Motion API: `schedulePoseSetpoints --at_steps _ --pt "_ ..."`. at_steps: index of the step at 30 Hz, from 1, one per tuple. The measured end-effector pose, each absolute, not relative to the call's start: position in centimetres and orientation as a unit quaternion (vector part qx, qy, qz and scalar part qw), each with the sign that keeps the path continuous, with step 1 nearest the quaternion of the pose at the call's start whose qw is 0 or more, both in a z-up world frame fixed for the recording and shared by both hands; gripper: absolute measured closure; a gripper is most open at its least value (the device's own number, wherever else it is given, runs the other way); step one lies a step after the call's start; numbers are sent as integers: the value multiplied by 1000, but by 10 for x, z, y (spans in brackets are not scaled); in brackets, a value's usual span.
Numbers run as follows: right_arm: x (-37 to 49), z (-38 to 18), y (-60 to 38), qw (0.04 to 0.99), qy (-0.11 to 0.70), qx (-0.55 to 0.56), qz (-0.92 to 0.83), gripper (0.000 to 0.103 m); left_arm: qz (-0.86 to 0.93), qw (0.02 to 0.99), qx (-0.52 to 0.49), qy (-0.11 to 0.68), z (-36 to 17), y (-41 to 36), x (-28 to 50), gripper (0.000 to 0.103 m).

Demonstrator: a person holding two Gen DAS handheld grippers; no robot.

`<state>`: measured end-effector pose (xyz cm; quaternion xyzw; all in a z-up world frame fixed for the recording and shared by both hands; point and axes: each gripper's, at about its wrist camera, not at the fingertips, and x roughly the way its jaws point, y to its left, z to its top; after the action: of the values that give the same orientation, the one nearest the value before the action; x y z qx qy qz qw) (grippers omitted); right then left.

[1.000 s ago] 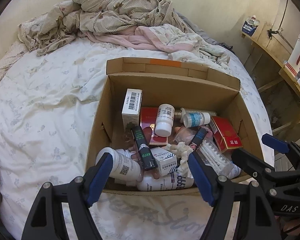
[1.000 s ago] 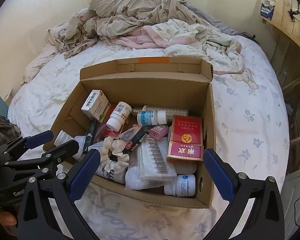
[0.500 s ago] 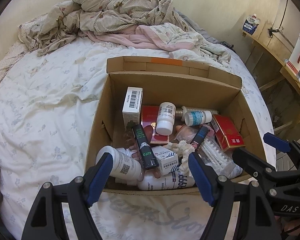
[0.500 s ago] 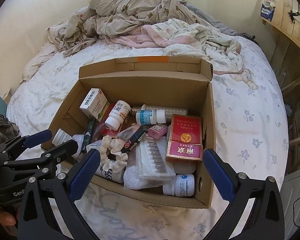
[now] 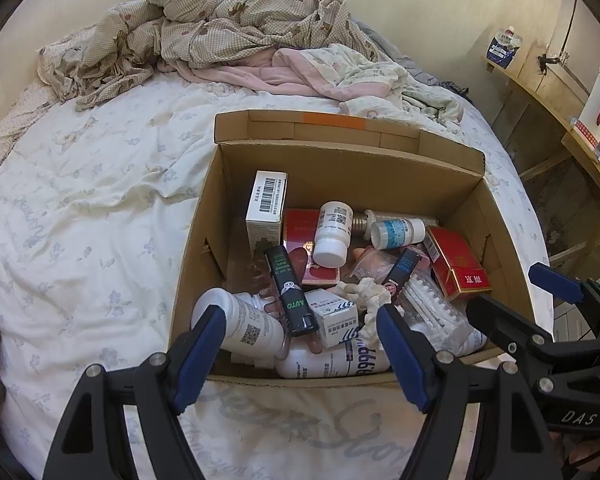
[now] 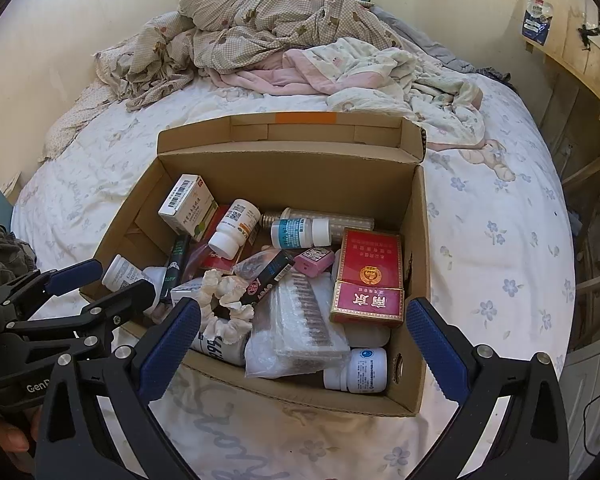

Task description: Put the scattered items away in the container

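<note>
An open cardboard box (image 5: 340,172) (image 6: 292,160) sits on the bed. It holds several items: white pill bottles (image 5: 332,232) (image 6: 236,228), a red cigarette carton (image 6: 370,276) (image 5: 456,264), a white barcode box (image 5: 266,208), a black tube (image 5: 290,292), a white scrunchie (image 6: 228,300) and a plastic bag (image 6: 296,328). My left gripper (image 5: 300,348) is open and empty at the box's near edge. My right gripper (image 6: 304,340) is open and empty over the near right part of the box.
Crumpled bedding and pink clothes (image 5: 240,40) (image 6: 320,52) lie at the head of the bed. The white flowered sheet (image 5: 80,220) surrounds the box. A wooden shelf with bottles (image 5: 580,92) stands to the right.
Both grippers have drifted very slightly; the box and its contents stay where they were. Both stay open.
</note>
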<state>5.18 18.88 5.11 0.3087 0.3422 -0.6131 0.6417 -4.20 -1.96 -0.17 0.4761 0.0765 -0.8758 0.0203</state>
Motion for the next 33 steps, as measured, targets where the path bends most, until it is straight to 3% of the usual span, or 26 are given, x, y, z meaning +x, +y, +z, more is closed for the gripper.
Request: schedulePoseSetpoints --at_steps 33 --pt "50 52 188 650 331 309 -610 0 -879 4 470 80 0 -19 -45 25"
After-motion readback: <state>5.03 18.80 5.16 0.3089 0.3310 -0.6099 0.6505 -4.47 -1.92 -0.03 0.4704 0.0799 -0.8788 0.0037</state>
